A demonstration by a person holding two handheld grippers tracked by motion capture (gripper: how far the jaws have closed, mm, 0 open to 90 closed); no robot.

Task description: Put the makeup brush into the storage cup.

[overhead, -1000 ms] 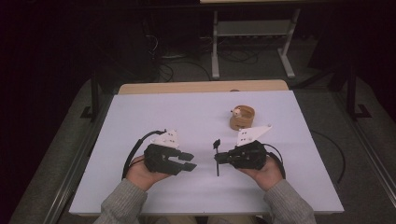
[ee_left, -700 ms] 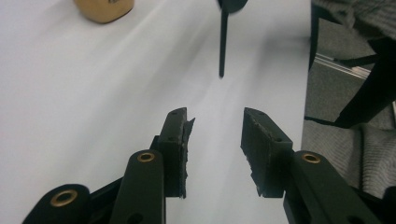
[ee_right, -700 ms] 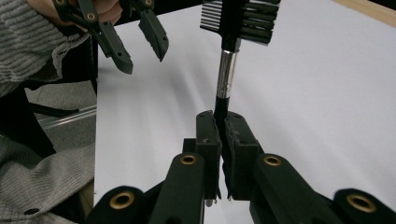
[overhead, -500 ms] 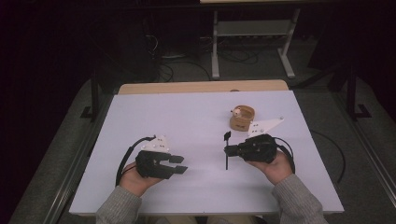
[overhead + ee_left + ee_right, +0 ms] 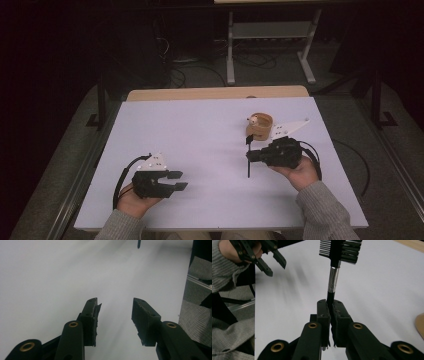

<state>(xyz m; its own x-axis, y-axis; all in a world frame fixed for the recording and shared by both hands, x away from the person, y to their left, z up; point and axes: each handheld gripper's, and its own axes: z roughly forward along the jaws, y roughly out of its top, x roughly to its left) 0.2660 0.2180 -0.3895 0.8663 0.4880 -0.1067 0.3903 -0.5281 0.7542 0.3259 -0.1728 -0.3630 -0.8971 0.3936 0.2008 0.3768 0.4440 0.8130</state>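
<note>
The right claw [image 5: 331,305] is clenching a brush [image 5: 333,277] by its handle, bristles pointing toward the worktop's [image 5: 200,130] left edge; the left claw [image 5: 114,315] is gaping, released.

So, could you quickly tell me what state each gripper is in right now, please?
Left gripper: open, nothing between its jaws.
Right gripper: shut on the handle of a small black brush.
</note>
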